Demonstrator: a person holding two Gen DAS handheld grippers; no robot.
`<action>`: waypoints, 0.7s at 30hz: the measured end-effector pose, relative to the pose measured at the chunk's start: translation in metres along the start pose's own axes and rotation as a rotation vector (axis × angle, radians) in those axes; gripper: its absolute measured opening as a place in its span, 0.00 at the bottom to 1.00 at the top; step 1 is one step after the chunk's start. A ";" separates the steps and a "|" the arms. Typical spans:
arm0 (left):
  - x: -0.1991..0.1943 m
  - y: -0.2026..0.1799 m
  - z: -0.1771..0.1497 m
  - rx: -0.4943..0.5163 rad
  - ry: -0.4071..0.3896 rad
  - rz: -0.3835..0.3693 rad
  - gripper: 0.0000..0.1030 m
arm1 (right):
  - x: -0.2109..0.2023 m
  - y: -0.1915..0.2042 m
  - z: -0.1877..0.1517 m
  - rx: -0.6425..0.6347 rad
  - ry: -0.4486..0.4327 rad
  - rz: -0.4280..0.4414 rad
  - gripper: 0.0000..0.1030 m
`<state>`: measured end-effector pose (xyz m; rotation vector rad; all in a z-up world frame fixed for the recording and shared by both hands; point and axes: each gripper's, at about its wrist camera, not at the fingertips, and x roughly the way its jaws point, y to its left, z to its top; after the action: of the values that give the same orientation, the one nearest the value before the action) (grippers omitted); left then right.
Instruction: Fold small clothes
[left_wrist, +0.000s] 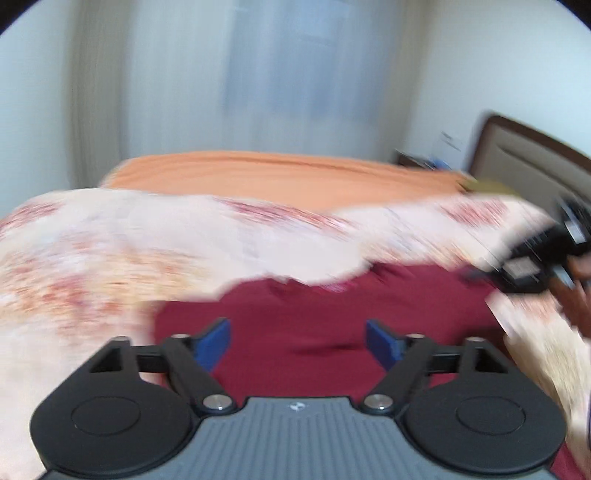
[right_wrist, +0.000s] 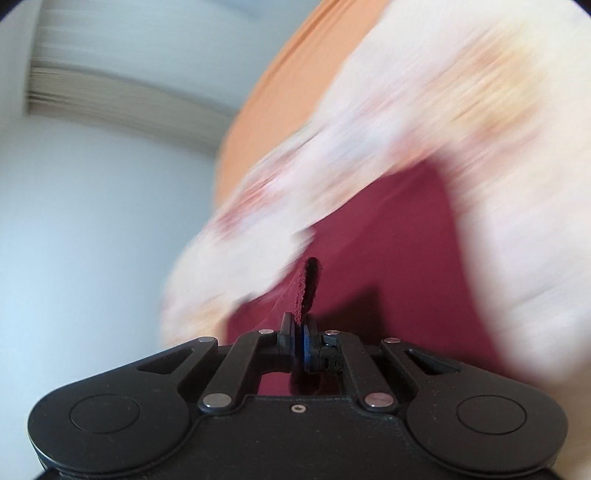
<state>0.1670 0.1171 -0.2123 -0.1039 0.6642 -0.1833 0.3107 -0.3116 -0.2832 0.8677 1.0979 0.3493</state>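
Left claw (left_wrist: 298, 345): spread wide, nothing between its blue pads (left_wrist: 214, 343), hung over the garment.
Right claw (right_wrist: 300, 345): pressed together, pinching a raised edge of the garment.
Garment (left_wrist: 332, 332): dark red cloth, flat on the bed just ahead of both claws.
Bedspread (left_wrist: 110, 240): pale with a reddish pattern, blurred, around the garment on the left, right and far sides.
Orange sheet (left_wrist: 277, 173): farther back on the bed.
Headboard (left_wrist: 524, 162): far right.
Curtain (left_wrist: 221, 74): far wall.
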 end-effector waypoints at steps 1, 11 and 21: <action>0.002 0.013 0.003 -0.026 0.004 0.031 0.85 | -0.008 -0.009 0.005 0.007 -0.019 -0.034 0.03; 0.073 0.101 0.008 -0.355 0.162 0.003 0.64 | -0.014 -0.033 0.006 0.007 -0.005 -0.088 0.04; 0.111 0.135 -0.010 -0.624 0.234 -0.149 0.16 | -0.010 -0.029 0.004 -0.019 0.025 -0.071 0.04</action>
<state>0.2649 0.2262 -0.3075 -0.7419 0.9308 -0.1265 0.3050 -0.3382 -0.2980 0.8070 1.1438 0.3117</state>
